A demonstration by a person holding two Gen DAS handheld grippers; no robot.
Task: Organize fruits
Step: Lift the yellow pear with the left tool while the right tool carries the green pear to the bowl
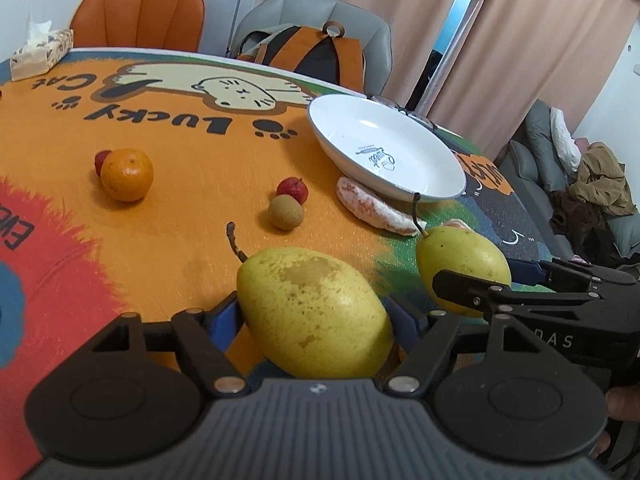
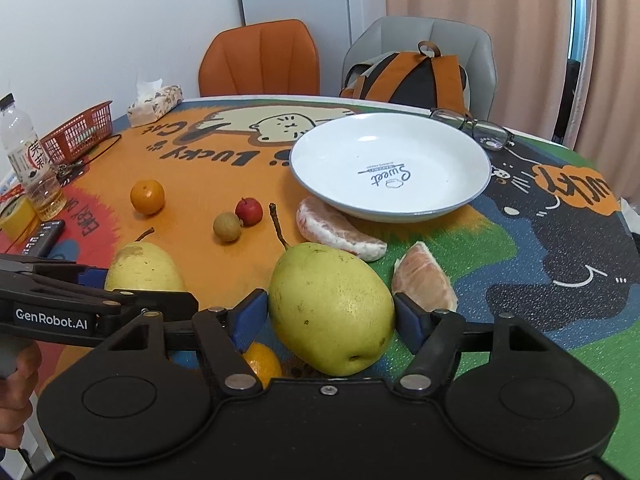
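My left gripper point(image 1: 316, 312) is shut on a yellow pear point(image 1: 312, 312). My right gripper point(image 2: 332, 316) is shut on a second, greener pear point(image 2: 332, 304). Each gripper with its pear also shows in the other view: the right gripper's pear point(image 1: 460, 264) and the left gripper's pear point(image 2: 144, 268). A white plate point(image 2: 460, 184) stands empty behind them. On the cloth lie an orange point(image 2: 147, 196), a red lychee point(image 2: 249, 211), a brown longan point(image 2: 227, 227) and two pomelo segments point(image 2: 336, 232) point(image 2: 424, 280). Another orange point(image 2: 262, 362) lies under my right gripper.
Glasses point(image 2: 476, 128) lie behind the plate. A red basket point(image 2: 80, 130), a bottle point(image 2: 30, 160), a tissue box point(image 2: 154, 104) and a remote point(image 2: 42, 236) are at the left. Two chairs, one with a backpack point(image 2: 420, 76), stand at the far edge.
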